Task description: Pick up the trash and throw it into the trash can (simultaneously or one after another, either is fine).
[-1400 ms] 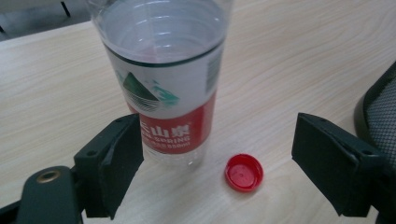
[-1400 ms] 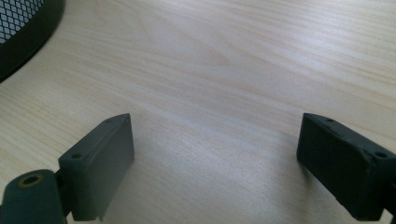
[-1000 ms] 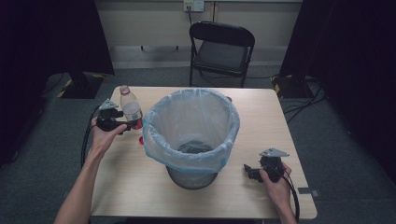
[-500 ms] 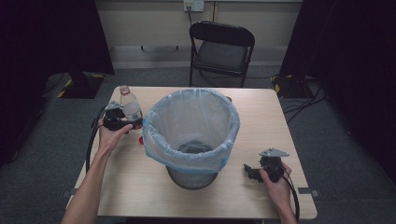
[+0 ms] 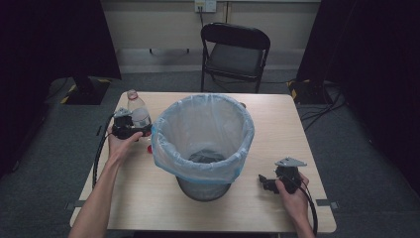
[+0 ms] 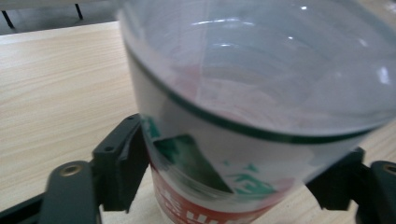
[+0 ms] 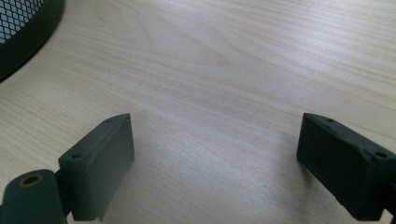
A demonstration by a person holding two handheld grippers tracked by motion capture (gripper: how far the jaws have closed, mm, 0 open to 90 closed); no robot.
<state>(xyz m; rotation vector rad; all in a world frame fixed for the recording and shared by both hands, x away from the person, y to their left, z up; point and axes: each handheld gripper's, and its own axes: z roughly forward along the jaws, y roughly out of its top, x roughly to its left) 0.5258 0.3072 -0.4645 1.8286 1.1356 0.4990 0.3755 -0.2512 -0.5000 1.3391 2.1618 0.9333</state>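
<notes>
One wooden table [image 5: 277, 119] on grey carpet [image 5: 361, 158], dark curtains [image 5: 376, 59] around.

The high view looks forward and down on the whole table [image 5: 148, 208] from above the person's side. The left gripper view sits very close to the bottle [image 6: 243, 140], level with the tabletop. The right gripper view looks down closely at bare wood beside the bin [image 7: 18, 32]; all three share the tabletop

Clear plastic bottle [image 6: 243, 116] with white, green and red label at frame centre, pale blue liner [image 5: 203, 136] over black mesh bin [image 7: 21, 28], light woodgrain table [image 5: 277, 119], black chair [image 5: 235, 49].
</notes>
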